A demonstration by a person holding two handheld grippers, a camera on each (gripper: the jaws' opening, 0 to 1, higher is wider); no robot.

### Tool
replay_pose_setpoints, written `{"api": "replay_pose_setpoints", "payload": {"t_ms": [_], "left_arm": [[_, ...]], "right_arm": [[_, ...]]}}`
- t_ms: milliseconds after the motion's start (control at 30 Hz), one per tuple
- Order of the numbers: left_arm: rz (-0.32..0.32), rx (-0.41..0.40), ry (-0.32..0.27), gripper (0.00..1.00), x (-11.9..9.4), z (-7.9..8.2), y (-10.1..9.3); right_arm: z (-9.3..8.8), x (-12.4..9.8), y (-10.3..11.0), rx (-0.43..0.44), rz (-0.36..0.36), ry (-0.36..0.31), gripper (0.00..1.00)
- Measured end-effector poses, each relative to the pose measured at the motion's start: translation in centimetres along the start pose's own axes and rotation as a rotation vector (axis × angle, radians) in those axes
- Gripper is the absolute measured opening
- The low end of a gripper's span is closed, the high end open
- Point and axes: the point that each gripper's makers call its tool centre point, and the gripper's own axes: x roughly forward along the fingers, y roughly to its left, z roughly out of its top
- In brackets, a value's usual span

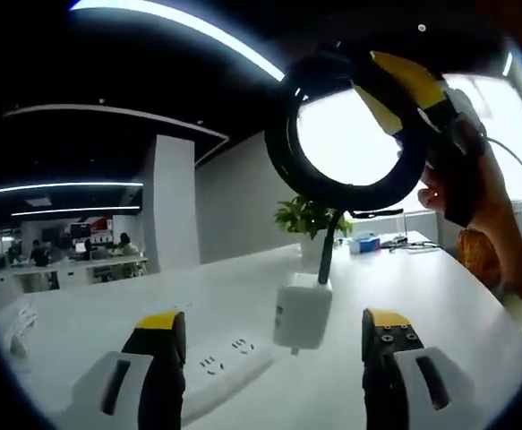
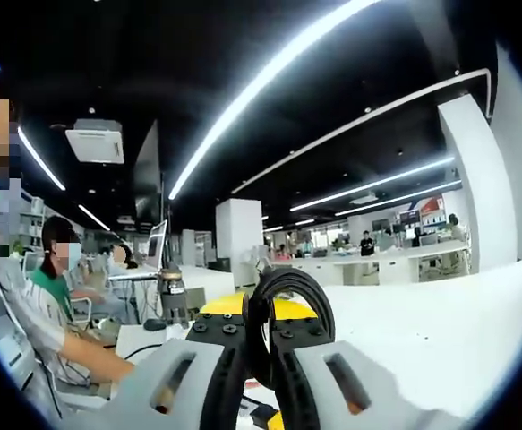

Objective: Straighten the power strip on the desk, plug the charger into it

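Two grippers: right gripper [image 2: 259,358] clenched on charger cable [image 2: 289,309]; charger [image 1: 302,313] dangles above power strip [image 1: 220,367]; left gripper [image 1: 274,345] released.

Your work surface is a long, smooth white desk [image 1: 243,296] running away toward the windows. On it, near its front edge, lies a white rectangular power strip [image 1: 220,367], sockets facing up. Farther back you have a leafy green potted plant [image 1: 307,219] and some small blue-and-white items [image 1: 364,243], too blurred to identify.
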Motion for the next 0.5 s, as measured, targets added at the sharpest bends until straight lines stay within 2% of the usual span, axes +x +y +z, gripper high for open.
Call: {"api": "replay_pose_setpoints", "payload": {"t_ms": [267, 500], "left_arm": [[-0.015, 0.002, -0.008, 0.80, 0.8, 0.2, -0.6], [-0.027, 0.001, -0.013, 0.75, 1.2, 0.1, -1.1]], "right_arm": [[0.1, -0.1, -0.1, 0.005, -0.006, -0.010, 0.05], [0.0, -0.1, 0.0, 0.008, -0.005, -0.010, 0.05]]}}
